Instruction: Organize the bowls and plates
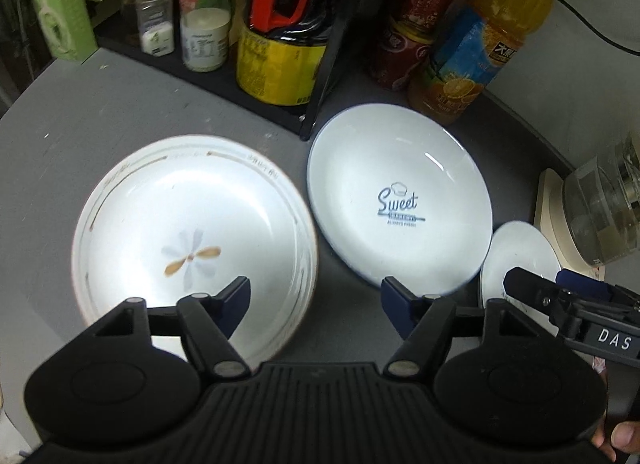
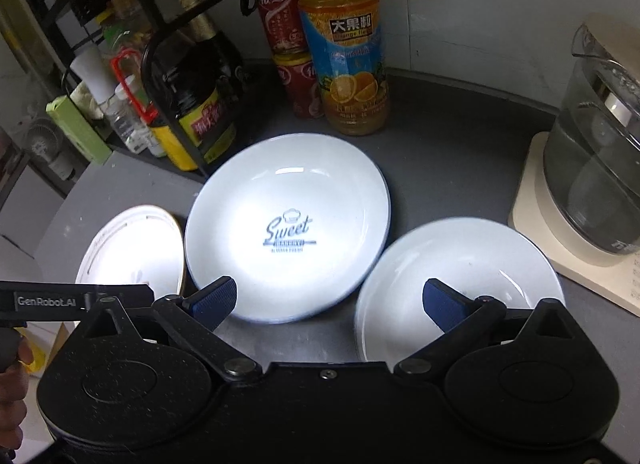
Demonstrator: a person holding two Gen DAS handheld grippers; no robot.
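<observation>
Now you hover both hand-held grippers, spread wide and empty, over three dishes on the grey desk (image 1: 120,104).
Left hand-held gripper (image 1: 316,296) hangs between flower plate (image 1: 192,232) and "Sweet" plate (image 1: 400,192); right hand-held gripper (image 2: 328,300) between "Sweet" plate (image 2: 288,224) and plain white bowl (image 2: 460,276).

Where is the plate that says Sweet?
The Sweet plate lies mid-table in both views, between the flower plate and the plain white plate.

Along the far edge of the grey table (image 2: 440,152) stand 1 orange juice bottle (image 2: 344,56) and 2 stacked red cans (image 2: 288,52). A black rack (image 1: 324,64) at the far left holds a dark sauce jug (image 1: 280,44) and 2 white-capped jars (image 1: 204,24). A glass kettle (image 2: 596,168) sits on a cream base (image 2: 560,248) at the right edge.
</observation>
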